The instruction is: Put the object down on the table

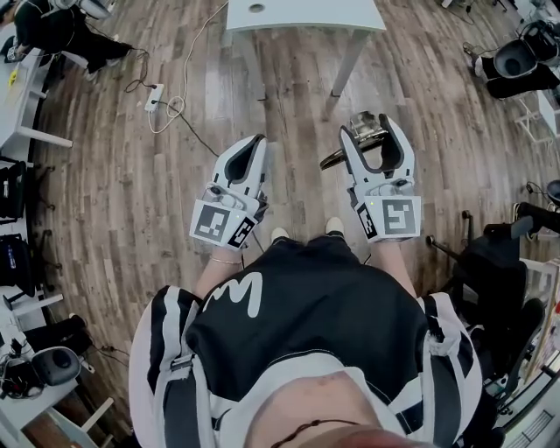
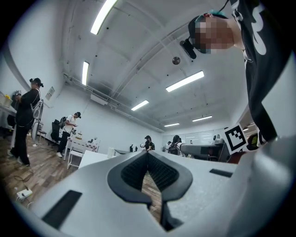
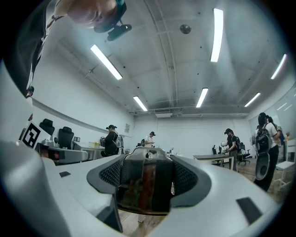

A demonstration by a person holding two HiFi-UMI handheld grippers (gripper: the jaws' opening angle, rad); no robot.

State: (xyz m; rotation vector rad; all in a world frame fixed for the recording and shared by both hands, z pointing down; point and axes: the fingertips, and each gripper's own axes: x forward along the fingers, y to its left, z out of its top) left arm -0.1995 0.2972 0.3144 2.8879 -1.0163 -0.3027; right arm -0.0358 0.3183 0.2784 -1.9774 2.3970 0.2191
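My right gripper (image 1: 373, 131) is shut on a shiny metal object (image 1: 362, 123) whose curved handle (image 1: 335, 158) sticks out to the left. In the right gripper view the object (image 3: 145, 185) fills the gap between the dark pads as a dark reflective block. Beside it at about the same height, my left gripper (image 1: 255, 145) is shut with nothing in it; its pads (image 2: 137, 170) meet at the tip. Both grippers hang in the air over the wooden floor. A white table (image 1: 302, 16) stands ahead at the top of the head view, apart from both grippers.
A power strip (image 1: 154, 96) with loose cables lies on the floor to the left of the table. Desks and bags line the left edge (image 1: 19, 105). A black chair (image 1: 494, 258) stands at the right. Several people stand at desks in the distance (image 3: 111, 140).
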